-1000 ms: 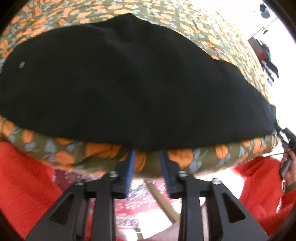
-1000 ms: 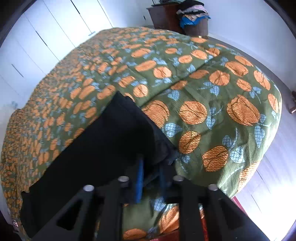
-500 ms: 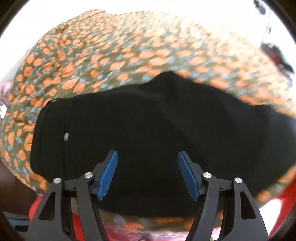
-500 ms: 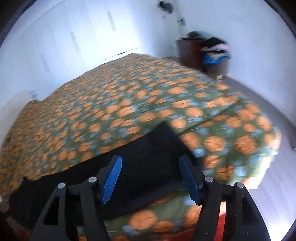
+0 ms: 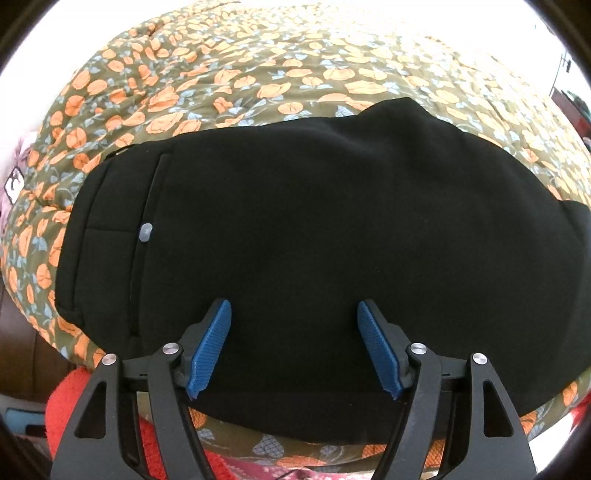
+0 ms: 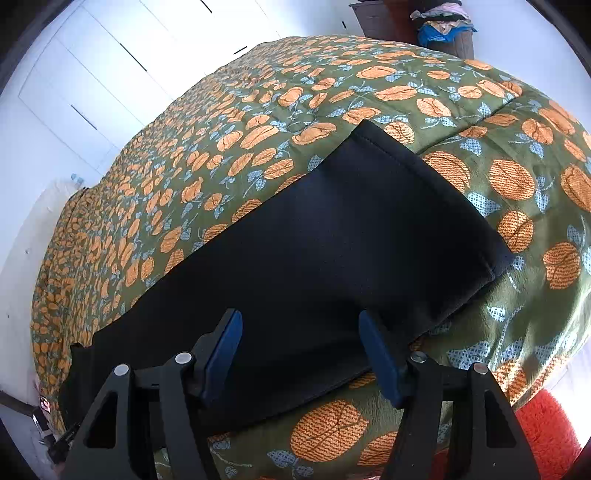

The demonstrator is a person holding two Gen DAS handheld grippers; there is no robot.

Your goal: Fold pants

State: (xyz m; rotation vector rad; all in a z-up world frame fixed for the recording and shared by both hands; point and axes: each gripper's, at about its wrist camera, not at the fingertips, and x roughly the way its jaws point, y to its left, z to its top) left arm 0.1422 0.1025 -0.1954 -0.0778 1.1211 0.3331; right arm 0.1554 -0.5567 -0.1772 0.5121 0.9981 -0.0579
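Black pants (image 5: 314, 221) lie flat along the near side of a bed with a green, orange-flowered bedspread (image 5: 258, 74). In the left wrist view the waist end shows at the left, with a pocket seam and a small grey button (image 5: 146, 232). My left gripper (image 5: 293, 303) hovers over the pants' near edge; its jaws are opening and the blue pads press on nothing. In the right wrist view the pants (image 6: 332, 240) run to the leg hem (image 6: 424, 192) at the upper right. My right gripper (image 6: 300, 314) stands open over their near edge, gripping nothing.
The bedspread (image 6: 517, 177) drops off at the bed's near edge, with a red rug (image 6: 546, 435) on the floor below. White wardrobe doors (image 6: 92, 74) stand behind the bed. A dark dresser piled with clothes (image 6: 443, 26) is at the far right.
Both grippers went from nearly shut at the pants' near edge to wide open. The right one let go of the fabric. Both views swung up over the pants, which now lie flat.
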